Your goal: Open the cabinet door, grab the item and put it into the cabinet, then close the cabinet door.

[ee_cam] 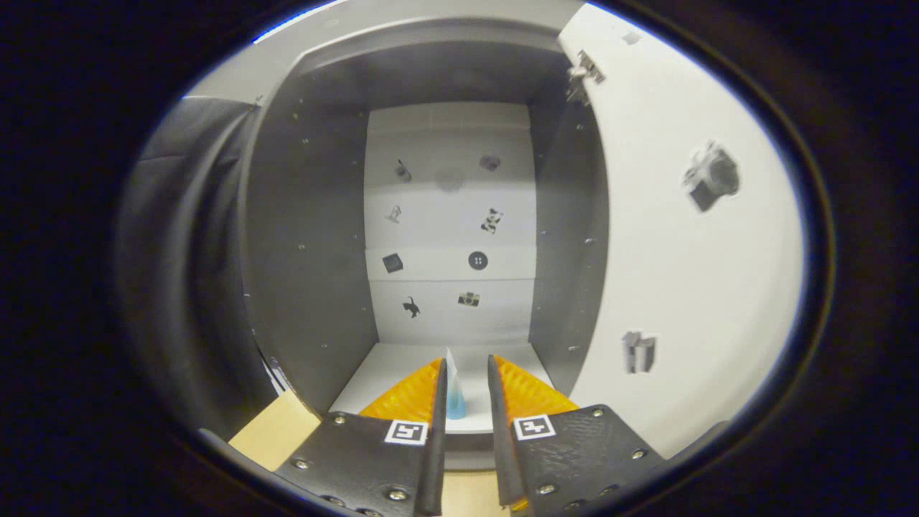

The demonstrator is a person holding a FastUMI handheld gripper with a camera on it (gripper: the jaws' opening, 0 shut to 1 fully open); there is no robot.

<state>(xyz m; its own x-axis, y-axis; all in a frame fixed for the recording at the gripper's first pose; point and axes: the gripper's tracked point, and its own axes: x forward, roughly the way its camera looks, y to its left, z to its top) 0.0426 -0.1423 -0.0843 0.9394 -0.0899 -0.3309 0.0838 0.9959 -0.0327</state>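
Cabinet (309, 237) stands open ahead of my gripper (465, 391); door (689, 287) swung off to its right, giving clear entry. Small blue-based item (454, 402) sits on the cabinet floor between the fingers, touching one at most. Gripper released, I judge, ready to back out.

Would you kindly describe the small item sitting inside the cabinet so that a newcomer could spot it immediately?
Look into the open cabinet, whose door is swung out to the right. On its white floor stands a small bottle, seen between the open gripper fingers. Its pale blue base and clear pointed top distinguish it from the flat stickers behind.
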